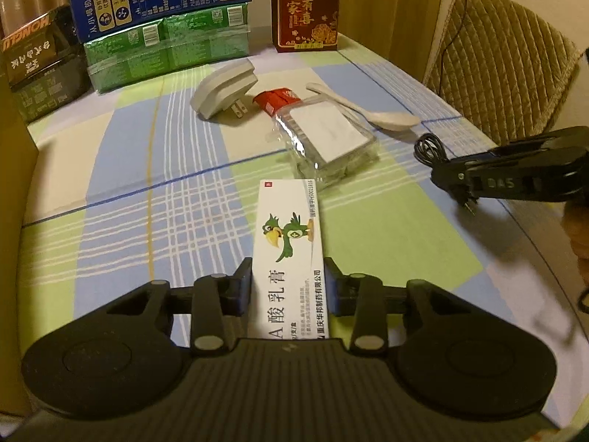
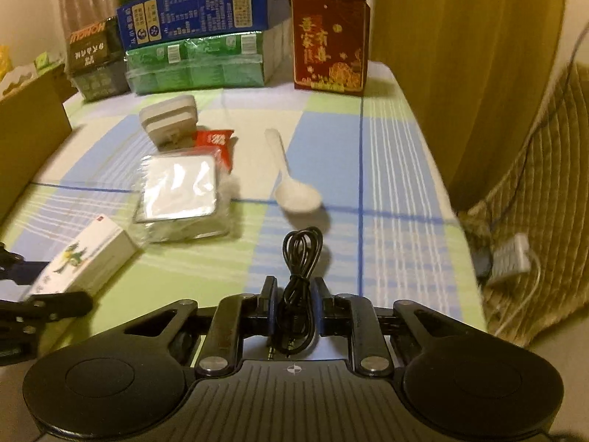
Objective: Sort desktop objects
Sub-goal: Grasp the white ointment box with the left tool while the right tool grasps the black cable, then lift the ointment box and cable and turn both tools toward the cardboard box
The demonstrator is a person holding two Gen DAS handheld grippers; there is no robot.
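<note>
My left gripper (image 1: 289, 280) is shut on a white ointment box (image 1: 289, 243) with a green bird printed on it, held above the checked tablecloth; the same box (image 2: 92, 254) shows at the left of the right wrist view. My right gripper (image 2: 293, 291) is shut on a coiled black cable (image 2: 300, 258), and it also appears at the right edge of the left wrist view with the cable (image 1: 429, 147) hanging out. On the table lie a clear plastic packet (image 1: 325, 140), a white spoon (image 1: 368, 108), a red sachet (image 1: 278, 99) and a white plug adapter (image 1: 224, 90).
Stacked green and blue cartons (image 1: 162, 18) and a red gift box (image 1: 305, 7) line the back of the table. A brown cardboard box (image 2: 29, 118) stands at the left. A padded chair (image 1: 504, 70) sits beyond the right table edge, with a white power strip (image 2: 510, 258) below.
</note>
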